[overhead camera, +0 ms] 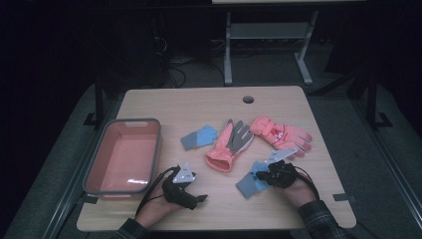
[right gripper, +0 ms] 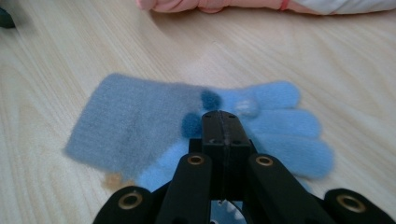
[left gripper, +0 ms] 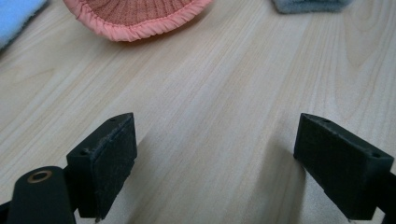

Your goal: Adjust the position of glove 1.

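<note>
From above, I see my left gripper (overhead camera: 191, 191) resting beside the pink tub (overhead camera: 123, 155). Its own camera shows the jaws spread wide over bare table (left gripper: 224, 93). My right gripper (right gripper: 222, 123), jaws pressed together, sits over the blue glove (right gripper: 135, 121).

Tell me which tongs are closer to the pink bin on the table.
Left. The left tongs sit just beside the pink bin, off its near right corner. The right tongs are across the table, over a blue glove, with the left hand in between.
</note>
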`<state>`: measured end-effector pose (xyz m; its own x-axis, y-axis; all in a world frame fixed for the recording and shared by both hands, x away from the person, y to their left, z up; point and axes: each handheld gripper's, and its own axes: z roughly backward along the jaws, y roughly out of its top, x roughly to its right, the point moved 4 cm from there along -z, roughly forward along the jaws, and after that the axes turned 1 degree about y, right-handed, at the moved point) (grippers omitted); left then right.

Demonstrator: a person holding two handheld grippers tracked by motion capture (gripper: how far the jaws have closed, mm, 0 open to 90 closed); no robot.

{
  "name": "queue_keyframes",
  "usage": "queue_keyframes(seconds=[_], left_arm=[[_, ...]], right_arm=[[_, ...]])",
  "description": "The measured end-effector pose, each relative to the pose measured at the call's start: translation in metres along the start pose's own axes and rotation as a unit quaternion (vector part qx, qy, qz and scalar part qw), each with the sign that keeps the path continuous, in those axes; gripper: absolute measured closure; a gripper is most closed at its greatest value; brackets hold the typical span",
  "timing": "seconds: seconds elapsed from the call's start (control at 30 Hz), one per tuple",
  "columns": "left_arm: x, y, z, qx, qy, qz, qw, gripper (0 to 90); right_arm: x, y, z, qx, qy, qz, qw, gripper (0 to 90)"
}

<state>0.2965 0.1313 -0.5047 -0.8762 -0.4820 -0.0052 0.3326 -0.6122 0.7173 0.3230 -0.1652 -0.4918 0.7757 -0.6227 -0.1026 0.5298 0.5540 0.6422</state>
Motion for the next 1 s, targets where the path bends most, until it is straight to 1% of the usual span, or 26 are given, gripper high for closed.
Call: queue_keyframes(seconds=[0.03,0.07,0.1,0.17,0.2,0.27,0.37,0.47,0.53,0.63,0.67,0.73,0.77,0.87,0.97,1.0], left_arm=[[0.0,0.0,0.0,0.0,0.0,0.0,1.0,12.4],[0.0,0.0,0.0,0.0,0.0,0.0,1.0,12.4],[0.0,0.0,0.0,0.0,0.0,0.0,1.0,12.4],[0.0,0.0,0.0,-0.001,0.0,0.0,1.0,12.4],[0.0,0.0,0.0,-0.001,0.001,-0.001,1.0,12.4],[0.0,0.0,0.0,-0.001,0.001,-0.001,1.0,12.4],[0.0,0.0,0.0,-0.001,0.001,-0.002,1.0,12.4],[-0.001,0.0,0.0,-0.001,0.001,-0.002,1.0,12.4],[0.0,0.0,0.0,-0.001,0.001,-0.002,1.0,12.4],[-0.001,0.0,0.0,-0.001,0.001,-0.002,1.0,12.4],[-0.001,0.0,0.0,-0.001,0.001,-0.002,1.0,12.4],[0.0,0.0,0.0,0.001,0.002,-0.001,1.0,12.4],[0.0,0.0,0.0,0.001,0.001,-0.001,1.0,12.4],[0.0,0.0,0.0,0.001,0.001,-0.001,1.0,12.4],[0.0,0.0,0.0,0.001,0.001,-0.001,1.0,12.4],[0.0,0.0,0.0,0.001,0.001,-0.001,1.0,12.4]], right_arm=[[-0.003,0.001,-0.002,0.0,0.001,-0.002,1.0,90.0],[-0.005,0.002,-0.003,0.0,0.002,0.003,1.0,90.0],[-0.005,0.002,-0.003,0.0,0.002,0.003,1.0,90.0],[-0.01,0.002,-0.005,0.0,0.009,0.012,0.9999,90.0],[-0.014,0.003,-0.005,-0.001,0.012,0.012,0.9999,90.0],[-0.016,0.004,-0.006,0.0,0.012,0.014,0.9998,90.0],[-0.028,0.007,-0.011,-0.002,0.023,0.024,0.9994,90.0],[-0.033,0.009,-0.013,-0.001,0.031,0.031,0.999,90.0],[-0.04,0.011,-0.017,0.0,0.041,0.039,0.9984,90.0],[-0.048,0.013,-0.019,-0.003,0.048,0.047,0.9978,90.0],[-0.048,0.013,-0.019,-0.003,0.048,0.047,0.9978,90.0],[-0.056,0.015,-0.021,-0.003,0.057,0.055,0.9969,90.0],[-0.057,0.016,-0.022,-0.003,0.057,0.061,0.9966,90.0],[-0.061,0.017,-0.023,-0.001,0.06,0.063,0.9962,90.0],[-0.059,0.017,-0.022,0.004,0.064,0.061,0.9961,90.0],[-0.056,0.017,-0.018,0.012,0.064,0.056,0.9963,90.0]])
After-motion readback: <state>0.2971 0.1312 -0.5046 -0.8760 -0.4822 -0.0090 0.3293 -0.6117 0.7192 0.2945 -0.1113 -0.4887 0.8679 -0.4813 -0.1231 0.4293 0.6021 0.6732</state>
